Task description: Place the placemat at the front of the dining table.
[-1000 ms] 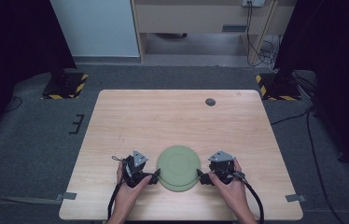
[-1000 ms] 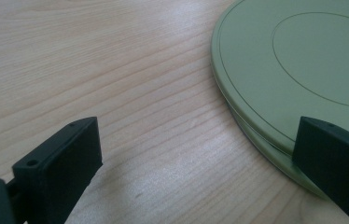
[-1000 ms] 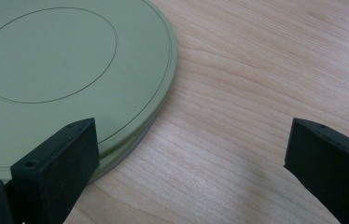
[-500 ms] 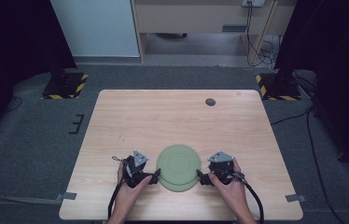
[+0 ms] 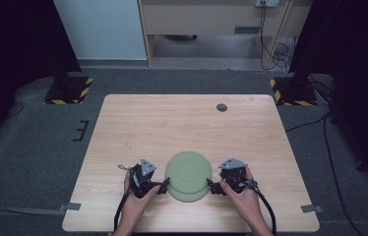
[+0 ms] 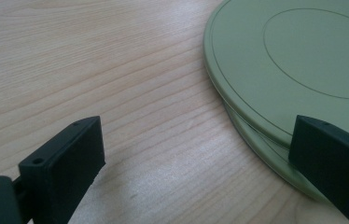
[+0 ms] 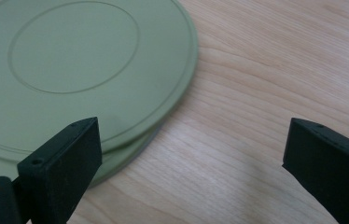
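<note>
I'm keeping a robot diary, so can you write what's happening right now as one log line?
left gripper: open, at left edge of green plates | right gripper: open, at right edge | plates: two stacked, offset, flat on table | nothing held

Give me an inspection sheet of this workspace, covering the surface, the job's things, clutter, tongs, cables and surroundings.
Surface: light wooden table, bare apart from the items below.
Job's things: two green plates stacked upside down, the top one shifted off the lower, near the front edge.
Clutter: one small dark round object near the far edge.
Tongs: left tongs open at the stack's left rim; right tongs open at its right rim; neither grips.
Cables: a black cable trails from each tongs toward the person; more hang by the far wall.
Surroundings: grey carpet, dark stands with hazard-striped bases, wooden furniture behind.
</note>
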Tool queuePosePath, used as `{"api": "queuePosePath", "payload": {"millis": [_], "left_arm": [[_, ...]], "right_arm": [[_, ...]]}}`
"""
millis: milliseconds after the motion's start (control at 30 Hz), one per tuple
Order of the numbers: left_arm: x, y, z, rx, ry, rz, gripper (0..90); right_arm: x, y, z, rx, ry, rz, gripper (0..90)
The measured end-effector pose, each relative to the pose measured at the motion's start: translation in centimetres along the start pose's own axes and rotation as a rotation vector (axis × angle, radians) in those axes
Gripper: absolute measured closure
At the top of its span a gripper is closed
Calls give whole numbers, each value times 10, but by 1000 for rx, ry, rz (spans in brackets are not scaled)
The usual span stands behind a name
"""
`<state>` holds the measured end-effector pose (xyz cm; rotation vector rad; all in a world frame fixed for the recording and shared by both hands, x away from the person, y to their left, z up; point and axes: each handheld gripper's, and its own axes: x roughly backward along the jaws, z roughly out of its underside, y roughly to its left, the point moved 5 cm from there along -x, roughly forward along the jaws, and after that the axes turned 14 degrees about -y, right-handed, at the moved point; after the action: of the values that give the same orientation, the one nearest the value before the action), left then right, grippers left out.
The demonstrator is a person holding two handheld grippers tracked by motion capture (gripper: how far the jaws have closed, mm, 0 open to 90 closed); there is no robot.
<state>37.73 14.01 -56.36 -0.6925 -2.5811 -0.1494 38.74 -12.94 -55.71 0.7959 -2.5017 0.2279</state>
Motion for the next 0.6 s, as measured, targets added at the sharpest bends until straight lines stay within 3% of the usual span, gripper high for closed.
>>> {"api": "queuePosePath", "payload": {"millis": [67,333,467,600], "left_arm": [[1,-1,0,-3,2,7,29],[4,-4,2,-7,10,26,30],[4,-5,2,-7,12,32,30],[4,-6,3,-8,17,36,30]], "right_arm": [[0,2,-4,-11,12,-22,50],[-9,1,-34,30,74,-74,48],[-20,-2,-47,31,115,-95,52],[-38,-6,-53,-1,158,-120,85]]}}
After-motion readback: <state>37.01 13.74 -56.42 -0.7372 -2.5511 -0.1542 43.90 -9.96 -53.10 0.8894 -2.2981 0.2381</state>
